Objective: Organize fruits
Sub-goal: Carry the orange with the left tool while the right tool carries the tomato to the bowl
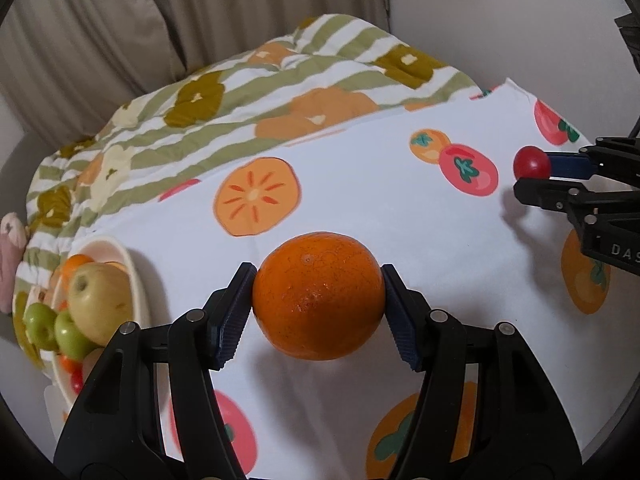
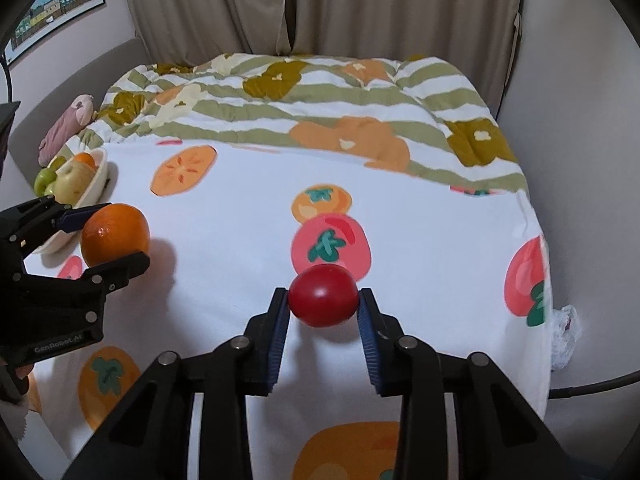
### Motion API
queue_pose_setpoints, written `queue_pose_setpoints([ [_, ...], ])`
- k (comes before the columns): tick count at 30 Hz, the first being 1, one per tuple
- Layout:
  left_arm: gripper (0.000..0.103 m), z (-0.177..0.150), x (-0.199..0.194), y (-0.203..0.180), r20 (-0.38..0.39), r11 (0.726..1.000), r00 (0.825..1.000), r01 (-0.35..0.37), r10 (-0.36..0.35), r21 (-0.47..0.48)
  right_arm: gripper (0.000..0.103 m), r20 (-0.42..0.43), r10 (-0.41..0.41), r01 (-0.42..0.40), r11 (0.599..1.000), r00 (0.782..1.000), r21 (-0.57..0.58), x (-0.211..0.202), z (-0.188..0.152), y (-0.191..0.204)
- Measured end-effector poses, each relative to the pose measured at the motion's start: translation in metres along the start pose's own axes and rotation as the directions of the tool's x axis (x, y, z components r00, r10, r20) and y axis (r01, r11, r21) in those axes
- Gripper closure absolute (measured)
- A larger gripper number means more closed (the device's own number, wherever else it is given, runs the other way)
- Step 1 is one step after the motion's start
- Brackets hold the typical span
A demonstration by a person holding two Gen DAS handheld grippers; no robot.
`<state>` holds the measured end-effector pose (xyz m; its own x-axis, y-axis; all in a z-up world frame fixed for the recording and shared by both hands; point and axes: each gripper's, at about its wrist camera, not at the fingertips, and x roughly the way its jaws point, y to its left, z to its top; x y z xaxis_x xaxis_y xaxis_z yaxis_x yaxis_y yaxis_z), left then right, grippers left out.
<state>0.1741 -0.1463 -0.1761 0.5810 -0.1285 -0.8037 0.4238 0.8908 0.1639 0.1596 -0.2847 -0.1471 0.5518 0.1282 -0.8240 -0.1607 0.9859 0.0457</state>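
While your left gripper (image 1: 318, 308) clamps the firm orange (image 1: 318, 296), it sits securely at its widest part. Your right gripper (image 2: 324, 300) pinches the smooth tomato (image 2: 323, 295); squeeze gently, as it probably bruises.

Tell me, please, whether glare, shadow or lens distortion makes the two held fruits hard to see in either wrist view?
Left wrist view: the orange is sharp, with soft glare on its skin and a faint shadow below; the edges bend and darken. Right wrist view: the tomato shows one small highlight and stays clear; the bowl near the rim looks warped.

Bowl (image 1: 134, 280) left of orange (image 1: 318, 296), tomato (image 1: 531, 162) right.
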Motion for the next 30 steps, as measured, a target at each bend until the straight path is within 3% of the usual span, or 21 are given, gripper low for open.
queue_pose_setpoints([
  [10, 0.036, -0.003, -0.051, 0.045, 0.051, 0.995, 0.998, -0.029, 0.034, -0.091, 0.071, 0.076, 0.034, -0.030, 0.998, 0.997, -0.054, -0.050, 0.028, 0.046],
  [17, 0.036, -0.016, -0.088, 0.098, 0.075, 0.986, 0.994, -0.072, 0.085, -0.153, 0.071, 0.106, 0.083, -0.075, 0.994, 0.991, -0.081, -0.072, 0.045, 0.097],
  [30, 0.036, -0.064, -0.107, 0.200, 0.032, 0.964, 0.987, -0.146, 0.157, -0.224, 0.071, 0.102, 0.176, -0.160, 0.975, 0.979, -0.153, -0.065, 0.067, 0.209],
])
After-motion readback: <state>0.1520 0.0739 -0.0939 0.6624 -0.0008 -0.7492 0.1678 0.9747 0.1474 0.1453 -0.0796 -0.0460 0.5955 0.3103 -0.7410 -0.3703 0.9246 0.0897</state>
